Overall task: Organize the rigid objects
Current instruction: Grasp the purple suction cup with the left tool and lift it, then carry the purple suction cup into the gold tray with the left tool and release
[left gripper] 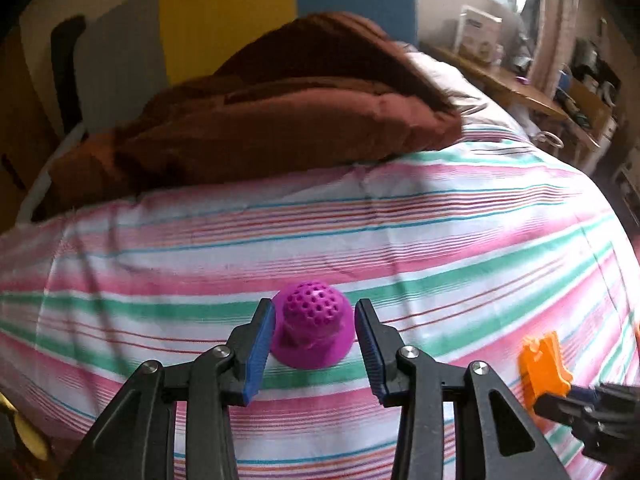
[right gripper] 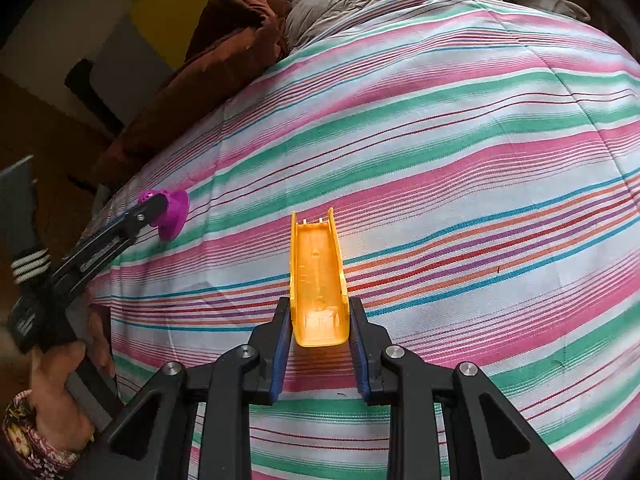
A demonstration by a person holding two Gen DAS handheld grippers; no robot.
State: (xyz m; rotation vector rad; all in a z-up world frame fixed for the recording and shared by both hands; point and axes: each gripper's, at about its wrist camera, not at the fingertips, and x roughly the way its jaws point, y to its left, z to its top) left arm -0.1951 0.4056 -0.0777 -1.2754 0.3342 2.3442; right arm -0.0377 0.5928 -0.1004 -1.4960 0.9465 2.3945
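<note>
Your left gripper (left gripper: 315,334) is open, its fingers (left gripper: 258,344) flanking the purple perforated dome (left gripper: 313,324) on the striped bedsheet (left gripper: 440,240), the right finger clear of it. Your right gripper (right gripper: 319,338) grips the near end of the orange trough piece (right gripper: 318,280), which points forward over the sheet.

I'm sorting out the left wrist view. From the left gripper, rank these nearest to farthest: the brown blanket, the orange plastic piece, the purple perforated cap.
1. Purple perforated cap: between the left gripper fingers, on the striped sheet.
2. Orange plastic piece: off to the right, held in the right gripper.
3. Brown blanket: piled at the bed's far end.
</note>
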